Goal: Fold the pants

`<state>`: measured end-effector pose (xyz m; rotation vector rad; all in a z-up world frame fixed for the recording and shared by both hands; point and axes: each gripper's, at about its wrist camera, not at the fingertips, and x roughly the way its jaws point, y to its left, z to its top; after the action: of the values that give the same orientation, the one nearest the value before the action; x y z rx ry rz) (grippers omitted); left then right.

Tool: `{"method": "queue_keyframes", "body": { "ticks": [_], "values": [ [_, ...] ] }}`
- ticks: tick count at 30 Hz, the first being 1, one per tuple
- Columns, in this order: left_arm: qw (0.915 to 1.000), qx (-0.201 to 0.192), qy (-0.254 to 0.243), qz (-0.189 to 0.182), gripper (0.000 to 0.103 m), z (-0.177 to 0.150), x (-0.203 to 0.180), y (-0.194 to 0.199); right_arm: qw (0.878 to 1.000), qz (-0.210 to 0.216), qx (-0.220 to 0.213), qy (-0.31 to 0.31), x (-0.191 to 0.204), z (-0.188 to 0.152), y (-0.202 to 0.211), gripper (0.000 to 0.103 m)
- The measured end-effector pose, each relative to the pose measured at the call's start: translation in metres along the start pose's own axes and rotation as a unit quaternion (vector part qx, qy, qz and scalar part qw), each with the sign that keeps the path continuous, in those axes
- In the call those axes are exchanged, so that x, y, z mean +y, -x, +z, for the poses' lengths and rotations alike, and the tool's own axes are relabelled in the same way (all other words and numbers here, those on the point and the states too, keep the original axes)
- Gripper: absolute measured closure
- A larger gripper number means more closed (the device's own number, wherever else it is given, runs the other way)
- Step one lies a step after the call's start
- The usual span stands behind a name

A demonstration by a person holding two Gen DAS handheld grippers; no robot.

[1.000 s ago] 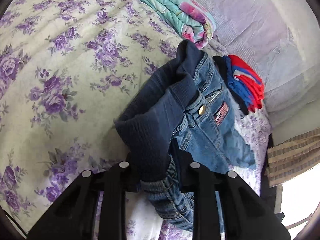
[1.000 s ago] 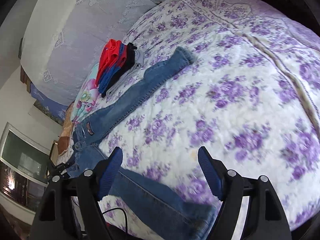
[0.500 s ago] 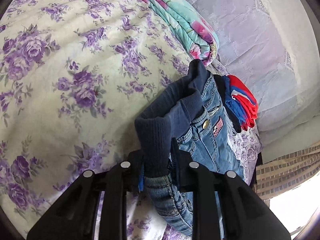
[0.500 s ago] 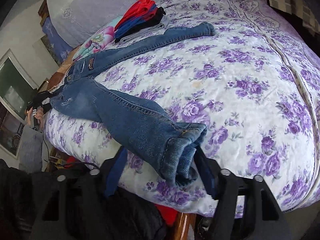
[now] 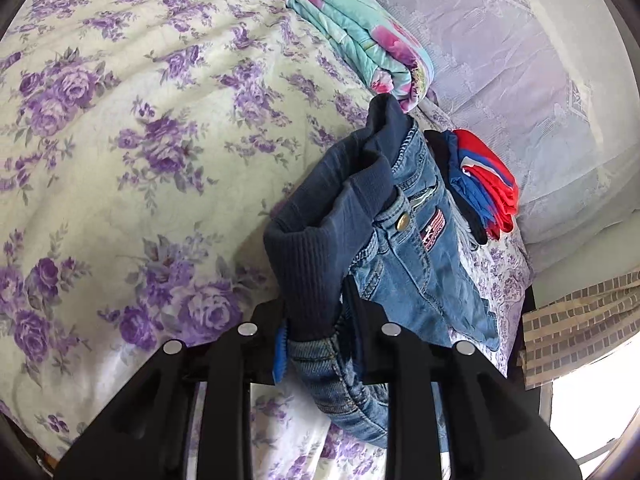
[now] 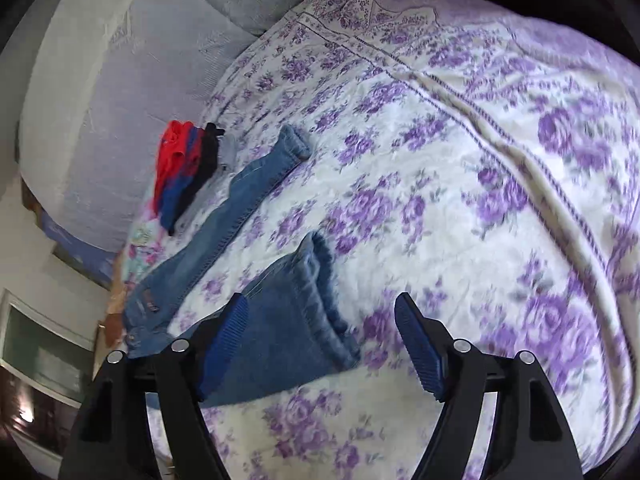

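At the bottom of its view, the right gripper (image 6: 320, 344) has let go of the near hem and its jaws are opening around it. The jeans (image 6: 244, 184) lie spread toward upper left. The left gripper (image 5: 316, 332) still pinches the waistband (image 5: 320, 264), so the legs are laid out for folding.

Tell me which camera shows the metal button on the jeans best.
The left wrist view: the button sits close and sharp on the jeans waistband, beside the flag patch. In the right wrist view the waist is far off and blurred; no button can be made out.
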<state>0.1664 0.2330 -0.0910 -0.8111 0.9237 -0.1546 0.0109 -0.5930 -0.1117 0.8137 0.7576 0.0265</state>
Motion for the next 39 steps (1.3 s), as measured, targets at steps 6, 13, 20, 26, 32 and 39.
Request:
{"method": "queue_keyframes", "body": {
  "ticks": [6,13,20,26,32,39],
  "values": [
    [0.9997,0.012,0.013,-0.014,0.080,0.000,0.005,-0.006,0.996,0.081,0.020,-0.044,-0.001,-0.052,-0.017,0.028],
    [0.9995,0.019,0.020,-0.018,0.078,-0.005,0.003,-0.013,0.997,0.070,0.009,-0.043,0.023,-0.039,-0.064,0.056],
    [0.9979,0.010,0.008,-0.063,0.084,0.032,-0.050,-0.001,0.990,0.138,0.004,-0.041,0.058,0.017,-0.080,0.089],
    [0.9909,-0.045,-0.023,-0.125,0.084,0.059,-0.118,0.055,0.977,0.191,-0.086,0.037,0.140,0.087,-0.016,0.090],
    [0.9951,-0.017,-0.013,-0.096,0.084,0.022,-0.065,0.053,0.990,0.138,-0.034,0.028,0.082,0.042,-0.009,0.090],
    [0.9896,0.042,0.078,-0.113,0.083,-0.030,0.041,0.011,0.990,0.113,0.037,-0.073,-0.008,-0.041,-0.040,0.090]
  ]
}}
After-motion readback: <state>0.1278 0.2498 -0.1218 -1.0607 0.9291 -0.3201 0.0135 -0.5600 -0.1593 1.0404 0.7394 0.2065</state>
